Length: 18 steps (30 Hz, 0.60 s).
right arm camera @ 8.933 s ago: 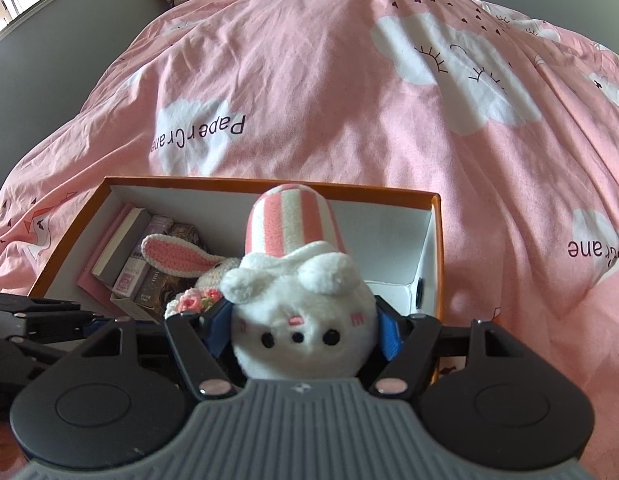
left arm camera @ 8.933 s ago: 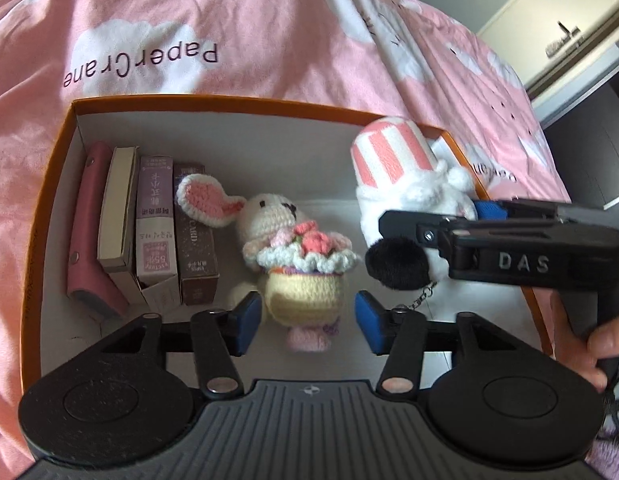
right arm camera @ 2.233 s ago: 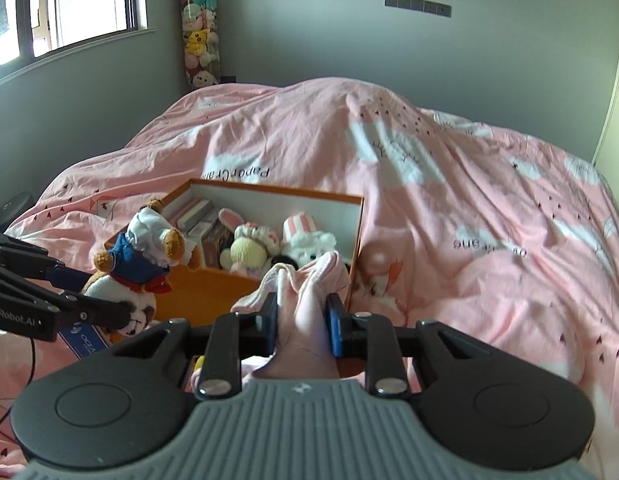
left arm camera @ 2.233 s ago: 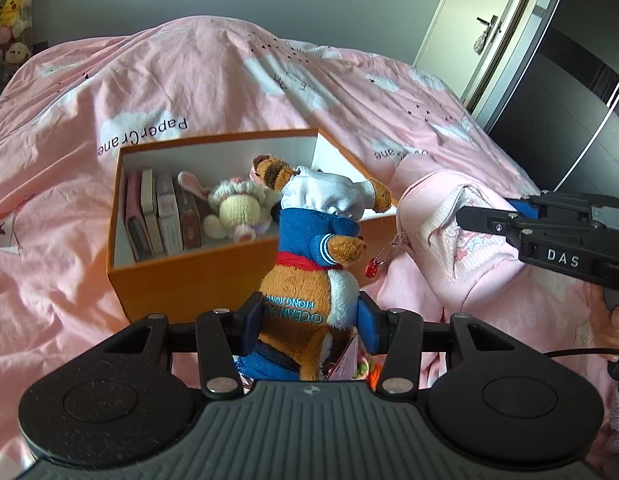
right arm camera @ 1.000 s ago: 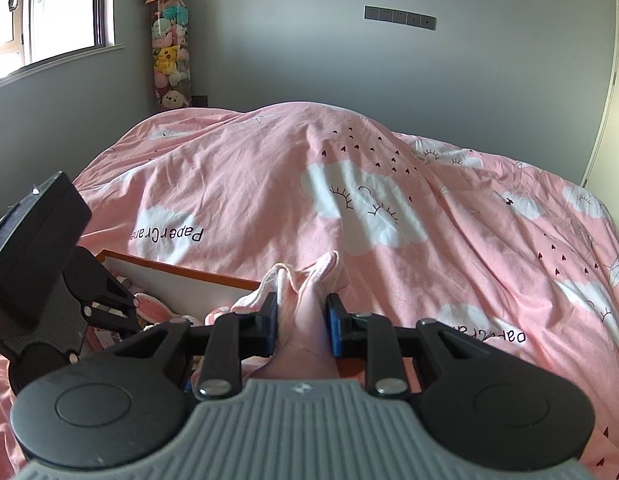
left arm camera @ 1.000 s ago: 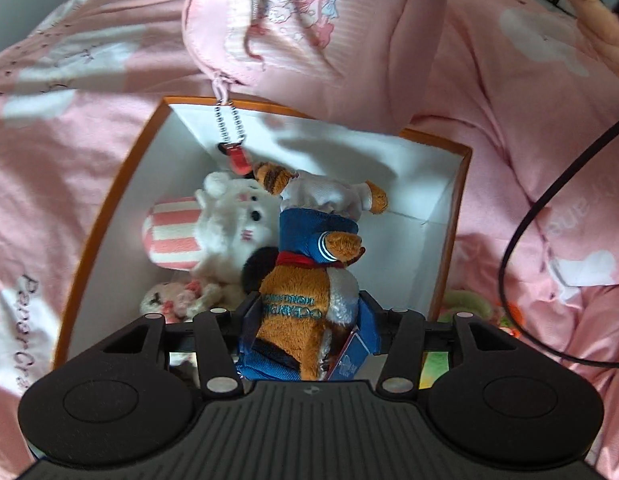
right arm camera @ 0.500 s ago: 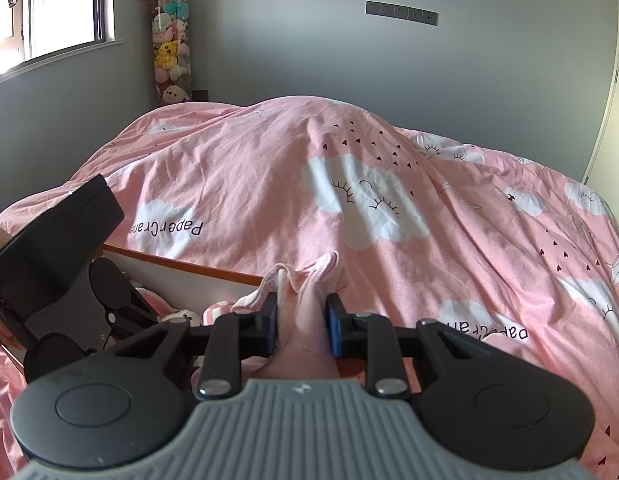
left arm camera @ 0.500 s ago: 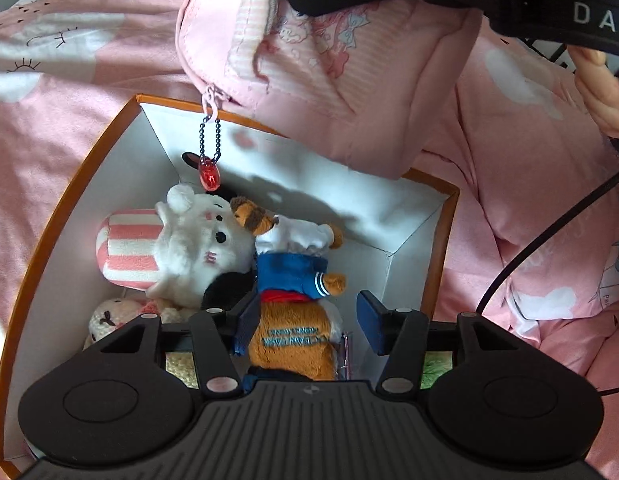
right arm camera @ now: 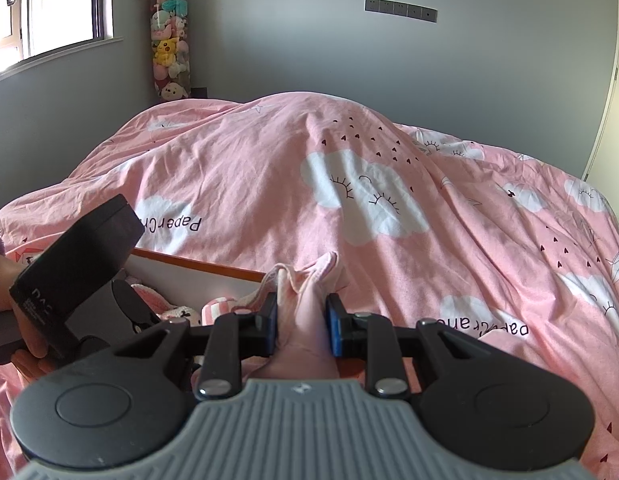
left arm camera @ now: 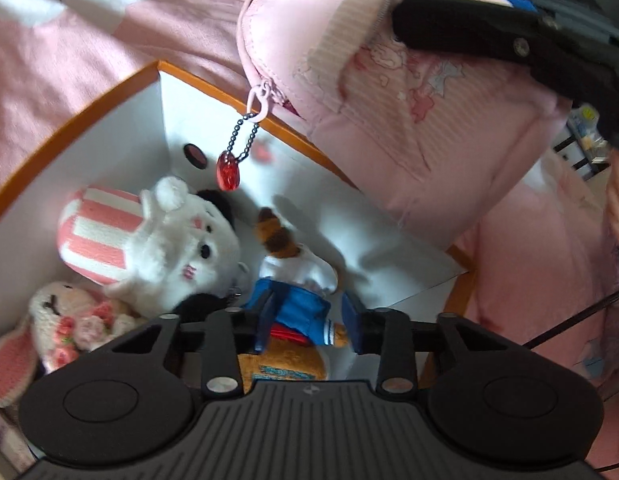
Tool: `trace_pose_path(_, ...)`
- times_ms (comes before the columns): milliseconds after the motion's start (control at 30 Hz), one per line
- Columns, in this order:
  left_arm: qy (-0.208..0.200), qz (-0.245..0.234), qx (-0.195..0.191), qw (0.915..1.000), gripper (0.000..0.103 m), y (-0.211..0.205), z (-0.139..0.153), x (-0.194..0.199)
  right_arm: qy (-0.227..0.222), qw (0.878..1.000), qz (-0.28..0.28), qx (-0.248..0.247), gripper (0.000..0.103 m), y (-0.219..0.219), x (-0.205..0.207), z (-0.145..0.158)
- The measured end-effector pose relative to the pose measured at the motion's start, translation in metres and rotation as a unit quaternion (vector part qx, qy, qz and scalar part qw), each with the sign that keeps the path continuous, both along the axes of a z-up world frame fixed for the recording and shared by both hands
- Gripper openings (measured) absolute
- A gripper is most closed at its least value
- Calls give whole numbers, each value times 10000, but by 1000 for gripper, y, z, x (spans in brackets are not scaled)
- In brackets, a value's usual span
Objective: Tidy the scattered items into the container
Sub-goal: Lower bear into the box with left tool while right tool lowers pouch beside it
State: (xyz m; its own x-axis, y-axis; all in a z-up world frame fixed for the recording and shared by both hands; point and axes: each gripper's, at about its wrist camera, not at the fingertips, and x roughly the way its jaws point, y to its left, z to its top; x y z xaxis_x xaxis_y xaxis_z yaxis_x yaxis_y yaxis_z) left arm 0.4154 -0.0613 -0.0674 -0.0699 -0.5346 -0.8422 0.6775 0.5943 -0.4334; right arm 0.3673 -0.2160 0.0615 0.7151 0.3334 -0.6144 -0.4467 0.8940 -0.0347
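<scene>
Right wrist: right tongs [right arm camera: 301, 322] clamp pink pouch [right arm camera: 309, 308] over box [right arm camera: 197, 266]

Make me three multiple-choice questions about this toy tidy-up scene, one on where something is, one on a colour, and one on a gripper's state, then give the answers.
1. Where is the white striped-hat plush?
A. Inside the orange box
B. On the duvet outside the box
C. In the right gripper

2. What colour is the charm hanging from the pink pouch's zipper?
A. Green
B. Red
C. Yellow

3. What is the right gripper doing?
A. Open and empty
B. Shut on a book
C. Shut on the pink pouch

Answers:
1 A: it lies within the white walls of the orange box.
2 B: the charm on the ball chain is clear red.
3 C: the right gripper pinches folds of the pink pouch.
</scene>
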Motion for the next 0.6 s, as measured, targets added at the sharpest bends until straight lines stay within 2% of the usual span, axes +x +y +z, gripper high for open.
trace_pose_path(67,128,-60,-93,9999,35,-1,0,0,14,10000,-3,5,27,0,1,-1)
trace_pose_path(233,-341,127,135,9992,35,7,14,-1,20,10000,28,19,27,1,-2,-2)
trace_pose_path(433,-997,1060,-25,9893,35,37,43,9,5,10000,43,-1,27,1,-1,-2)
trace_pose_path(500,-1106,1413,98,9837,35,42,44,14,-1,10000,65,-12,27,2,-1,-3)
trace_pose_path(600,-1184,1683,346,9780,29,45,37,22,-32,9999,139,-68,27,6,-1,-3)
